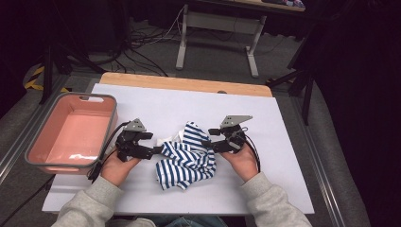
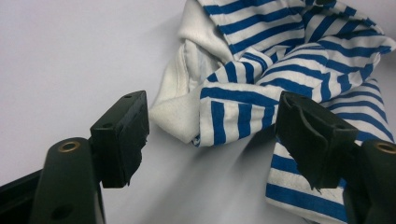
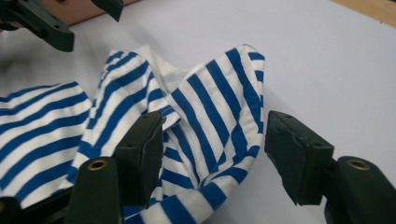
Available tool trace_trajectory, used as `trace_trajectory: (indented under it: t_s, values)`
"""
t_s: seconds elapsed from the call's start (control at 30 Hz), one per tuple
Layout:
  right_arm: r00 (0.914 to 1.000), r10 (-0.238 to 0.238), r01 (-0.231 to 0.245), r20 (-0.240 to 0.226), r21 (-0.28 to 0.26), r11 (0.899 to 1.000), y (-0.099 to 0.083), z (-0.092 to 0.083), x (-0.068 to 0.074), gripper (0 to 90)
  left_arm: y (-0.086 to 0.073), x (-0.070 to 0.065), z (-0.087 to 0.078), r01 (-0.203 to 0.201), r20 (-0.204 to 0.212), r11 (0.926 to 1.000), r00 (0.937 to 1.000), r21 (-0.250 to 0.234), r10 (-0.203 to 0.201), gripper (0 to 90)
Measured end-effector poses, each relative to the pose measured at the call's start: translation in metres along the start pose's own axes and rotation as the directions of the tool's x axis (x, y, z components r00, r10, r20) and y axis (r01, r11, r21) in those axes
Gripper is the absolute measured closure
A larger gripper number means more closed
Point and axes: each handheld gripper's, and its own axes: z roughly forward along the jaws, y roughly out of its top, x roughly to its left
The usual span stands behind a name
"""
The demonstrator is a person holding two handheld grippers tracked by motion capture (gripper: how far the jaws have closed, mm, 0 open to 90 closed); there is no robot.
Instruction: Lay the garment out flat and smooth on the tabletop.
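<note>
A crumpled blue-and-white striped garment [image 1: 187,158] lies on the white table cover between my two grippers. My left gripper [image 1: 153,151] points at its left edge. In the left gripper view the jaws [image 2: 215,140] stand apart around a folded corner of the garment [image 2: 233,107], and the left pad is clear of the cloth. My right gripper [image 1: 210,139] is at the garment's upper right side. In the right gripper view its jaws [image 3: 215,154] stand apart around a raised fold of the garment [image 3: 205,107], with a gap on the right side.
A pink basin with a grey rim [image 1: 109,124] stands at the left of the table. The white cover [image 1: 265,123] has bare room to the right and behind the garment. A wooden table edge [image 1: 184,82] runs along the far side. The left gripper's jaws [image 3: 42,23] show at the top left of the right gripper view.
</note>
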Motion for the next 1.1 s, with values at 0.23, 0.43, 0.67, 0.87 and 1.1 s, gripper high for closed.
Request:
trace_trajectory:
  t_s: [0.23, 0.43, 0.67, 0.87, 1.1]
  values:
    - [0.9999, 0.005, -0.005, 0.011, 0.055, 0.998, -0.004, 0.014, -0.007, 50.1, -0.002, 0.002, 0.008, 0.022, 0.03, 0.9982, 0.9993, 0.056, -0.024, 32.8]
    - [0.9997, -0.006, 0.003, 0.023, 0.103, 0.995, -0.006, 0.014, -0.007, 75.4, -0.002, 0.004, 0.016, 0.036, 0.071, 0.9954, 0.9966, 0.089, -0.042, 41.6]
    - [0.9995, -0.026, 0.024, 0.016, 0.093, 0.995, -0.004, 0.01, -0.002, 85.5, 0.0, 0.0, 0.03, 0.001, 0.112, 0.991, 0.9936, 0.134, -0.016, 72.8]
    - [0.9993, -0.029, 0.027, 0.023, 0.055, 0.998, -0.001, 0.001, 0.0, 86.3, 0.004, -0.003, 0.026, -0.024, 0.102, 0.9931, 0.9947, 0.115, 0.012, 83.4]
    - [0.9976, -0.034, 0.034, 0.059, 0.003, 0.999, 0.001, -0.023, 0.0, 86.9, 0.014, -0.005, 0.011, -0.062, 0.047, 0.9965, 0.9971, 0.056, 0.059, 83.7]
